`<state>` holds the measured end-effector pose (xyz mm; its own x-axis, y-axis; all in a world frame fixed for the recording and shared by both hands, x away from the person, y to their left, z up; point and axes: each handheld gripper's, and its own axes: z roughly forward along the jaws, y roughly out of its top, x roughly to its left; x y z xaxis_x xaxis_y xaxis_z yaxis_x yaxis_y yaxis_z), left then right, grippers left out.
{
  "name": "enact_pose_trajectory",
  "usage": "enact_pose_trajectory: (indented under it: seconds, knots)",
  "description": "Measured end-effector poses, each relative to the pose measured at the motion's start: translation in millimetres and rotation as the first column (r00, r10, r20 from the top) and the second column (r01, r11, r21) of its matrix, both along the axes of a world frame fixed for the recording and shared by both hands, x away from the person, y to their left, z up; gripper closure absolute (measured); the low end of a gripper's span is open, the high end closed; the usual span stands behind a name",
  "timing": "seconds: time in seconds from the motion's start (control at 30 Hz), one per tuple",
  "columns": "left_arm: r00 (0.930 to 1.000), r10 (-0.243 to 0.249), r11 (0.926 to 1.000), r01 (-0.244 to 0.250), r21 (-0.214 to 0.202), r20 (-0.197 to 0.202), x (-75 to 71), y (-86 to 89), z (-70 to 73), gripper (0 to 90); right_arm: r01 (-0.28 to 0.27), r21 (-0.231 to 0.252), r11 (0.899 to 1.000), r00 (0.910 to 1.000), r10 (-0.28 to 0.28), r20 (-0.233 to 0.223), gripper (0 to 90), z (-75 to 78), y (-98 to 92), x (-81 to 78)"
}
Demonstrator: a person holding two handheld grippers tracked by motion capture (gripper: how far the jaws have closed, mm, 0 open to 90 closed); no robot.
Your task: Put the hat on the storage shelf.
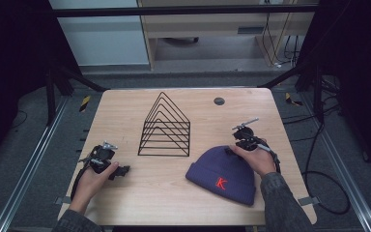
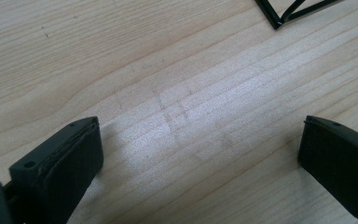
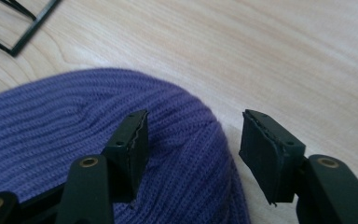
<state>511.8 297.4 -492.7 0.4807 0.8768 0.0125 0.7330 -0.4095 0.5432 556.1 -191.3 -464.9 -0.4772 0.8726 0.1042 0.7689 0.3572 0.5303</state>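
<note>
Straddling the top edge of a purple knit beanie (image 3: pixel 74 121), my right tongs (image 3: pixel 193 149) stand released, one jaw over the fabric, the other over bare wood. The beanie, marked with a red K, lies at the near right of the counter (image 1: pixel 174 198). My left tongs (image 2: pixel 200 154) rest spread apart over bare wood near the black wire rack (image 1: pixel 165 126)
</note>
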Motion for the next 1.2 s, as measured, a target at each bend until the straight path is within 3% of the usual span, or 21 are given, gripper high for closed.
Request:
enact_pose_trajectory:
  seconds: [0.23,0.53,0.87,1.2]
  knots:
    - [1.0000,-0.001,1.0000,0.001,0.000,0.000,0.1,0.0,0.0,0.0,0.010,0.011,1.000,0.9997,-0.010,-0.022,47.0,-11.3,2.4,-0.3]
    - [1.0000,-0.003,1.0000,0.003,0.001,0.003,0.9,-0.8,0.0,0.0,-0.019,0.043,0.999,0.9998,0.019,0.000,74.0,-8.6,-0.2,-4.8]
    - [1.0000,-0.003,1.0000,0.003,0.000,0.005,0.7,-0.7,-0.2,0.0,-0.050,0.067,0.996,0.9939,0.043,0.101,76.8,13.2,-6.2,-29.9]
    - [1.0000,0.001,1.0000,-0.001,-0.004,0.006,0.2,-0.8,-0.5,0.0,-0.114,0.103,0.988,0.9650,0.085,0.248,77.5,54.9,-9.9,-66.5]
